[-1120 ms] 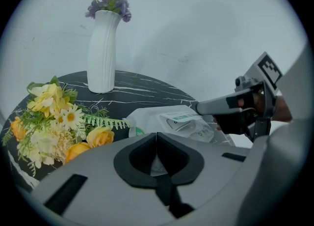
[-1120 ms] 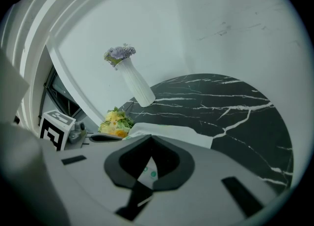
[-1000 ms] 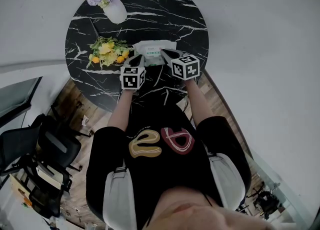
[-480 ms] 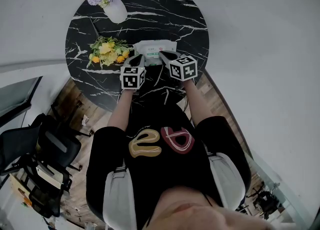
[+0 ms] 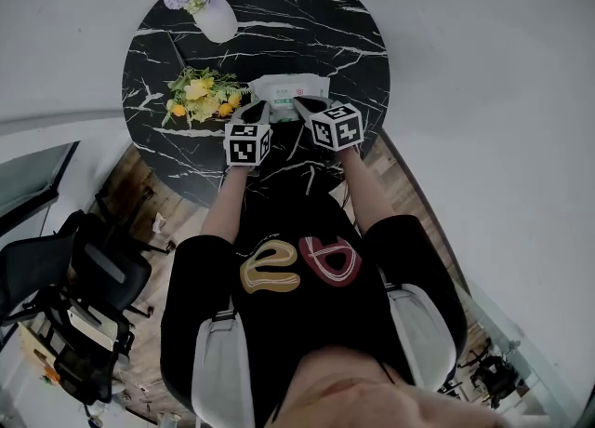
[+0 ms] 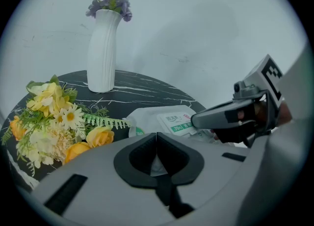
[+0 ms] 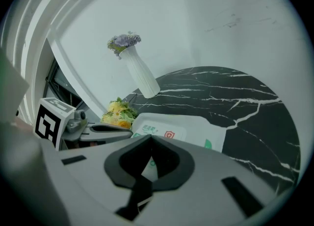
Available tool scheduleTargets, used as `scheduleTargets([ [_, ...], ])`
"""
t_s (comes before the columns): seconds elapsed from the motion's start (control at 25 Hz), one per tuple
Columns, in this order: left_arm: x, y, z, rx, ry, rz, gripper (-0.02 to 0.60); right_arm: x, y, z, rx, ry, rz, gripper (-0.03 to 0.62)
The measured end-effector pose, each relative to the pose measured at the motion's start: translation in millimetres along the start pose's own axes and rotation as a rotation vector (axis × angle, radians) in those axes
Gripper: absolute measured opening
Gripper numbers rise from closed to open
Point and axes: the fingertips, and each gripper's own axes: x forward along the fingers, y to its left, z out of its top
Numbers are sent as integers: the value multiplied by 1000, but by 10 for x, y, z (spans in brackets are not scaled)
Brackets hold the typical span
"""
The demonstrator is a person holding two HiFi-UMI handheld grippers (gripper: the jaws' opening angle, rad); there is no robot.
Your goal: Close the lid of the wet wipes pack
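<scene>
Round black marble table (image 5: 307, 17) with white veining, set against a pale wall. Wooden floor (image 5: 139, 189) at the head view's 7 o'clock, with a black office chair (image 5: 88, 277) parked there, well off the table.

- Wet wipes pack (image 5: 284, 88): lies flat, close to the table's 6 o'clock edge, the edge nearest the person. White pack with a printed label on top. Whether the lid stands up cannot be made out.
- Left tongs (image 5: 256, 110): clenched, tips meeting, nothing pinched between them. They sit at the pack's 7 o'clock corner, angled down. Contact with the pack is not clear.
- Right tongs (image 5: 309, 101): also clenched and empty, tips together at the pack's 5 o'clock side, over the near edge of the label.
- Yellow and orange flower bunch (image 5: 198, 96): lies on the table at 9 o'clock from the pack, just beside it, its green fronds reaching toward the pack's left edge. Tight room on that side.
- White ribbed vase (image 5: 216, 19) with purple flowers: upright near the table's 10 o'clock rim, well apart from the pack.
- Open marble runs from the pack out to 12 o'clock and round to 3 o'clock.
- Both marker cubes hang over the near rim, with the person's forearms behind them.
</scene>
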Motion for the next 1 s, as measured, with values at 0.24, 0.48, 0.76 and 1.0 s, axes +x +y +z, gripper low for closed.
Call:
scheduleTargets([
  [0.24,10,9,-11,-2,0,-3,18,38,12,-33,-22,18,-8,11],
  [0.48,15,8,-11,0,3,-7,18,67,18,-60,-71,48,-35,12],
  [0.76,9,7,-5,-7,1,-11,18,89,39,-80,-182,100,-82,11],
  [1.0,6,10,0,-12,-1,-13,18,104,50,-90,-241,128,-115,11],
])
